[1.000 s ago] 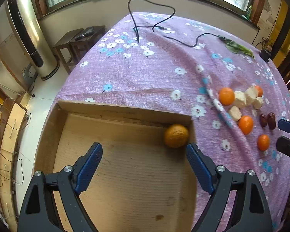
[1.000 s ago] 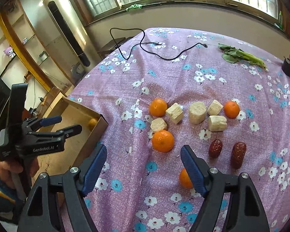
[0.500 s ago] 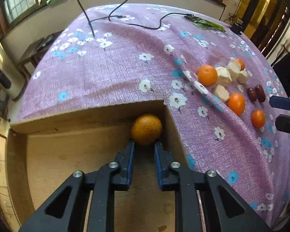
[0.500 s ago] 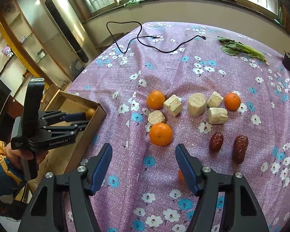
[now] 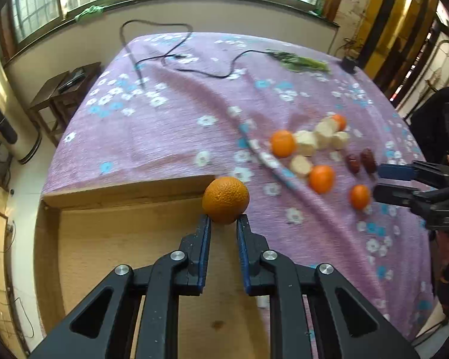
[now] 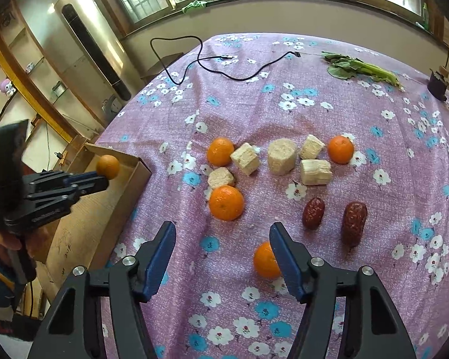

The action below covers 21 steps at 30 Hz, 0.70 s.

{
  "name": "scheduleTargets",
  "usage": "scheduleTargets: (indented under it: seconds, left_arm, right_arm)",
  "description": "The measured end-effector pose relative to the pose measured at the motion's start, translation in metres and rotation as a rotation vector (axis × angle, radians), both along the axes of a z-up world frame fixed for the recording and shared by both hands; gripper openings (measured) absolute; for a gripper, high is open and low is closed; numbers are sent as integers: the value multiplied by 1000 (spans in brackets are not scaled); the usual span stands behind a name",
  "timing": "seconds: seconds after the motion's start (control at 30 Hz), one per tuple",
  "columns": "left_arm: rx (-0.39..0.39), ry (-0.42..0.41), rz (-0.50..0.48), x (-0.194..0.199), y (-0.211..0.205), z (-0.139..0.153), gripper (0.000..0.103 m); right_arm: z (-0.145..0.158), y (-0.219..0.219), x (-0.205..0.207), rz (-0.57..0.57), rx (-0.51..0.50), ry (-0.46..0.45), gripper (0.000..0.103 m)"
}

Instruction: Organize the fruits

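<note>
The right finger hides part of the nearest orange.

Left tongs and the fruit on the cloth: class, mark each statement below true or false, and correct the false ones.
1. The left tongs grip an orange. True.
2. The right tongs hold a red date. False: they are open and hold nothing; both dates lie on the cloth.
3. Four oranges lie on the cloth. True.
4. The cardboard box sits in the middle of the cloth. False: it sits at the cloth's edge.
5. The black cable is coiled around the oranges. False: it lies apart, towards the window.
</note>
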<state>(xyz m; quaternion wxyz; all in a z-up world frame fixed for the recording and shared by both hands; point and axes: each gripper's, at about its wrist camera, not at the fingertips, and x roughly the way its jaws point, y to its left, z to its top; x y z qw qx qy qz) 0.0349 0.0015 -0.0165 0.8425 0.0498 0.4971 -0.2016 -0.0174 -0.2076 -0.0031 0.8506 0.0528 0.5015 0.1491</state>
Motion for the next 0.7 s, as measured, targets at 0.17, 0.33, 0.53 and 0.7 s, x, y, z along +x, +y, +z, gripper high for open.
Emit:
scheduleTargets:
  seconds: [0.17,0.33,0.53,0.7]
  left_arm:
    - [-58,68,-34,-8,-46,-10,17]
    - [-55,148,-26,-9,-75,-39,9]
    - [-17,186,38,-13,-71,-55,15]
    - [-45,135,64,-16,-62,-39,52]
  right_arm:
    - [-6,-22,-7,-36,-47,14,70]
    - [-14,-35,-16,-33,-60,42,70]
    - [-24,-38,-21,-18,-44,57,70]
    - [-26,-38,-21,-3,-40,57,70]
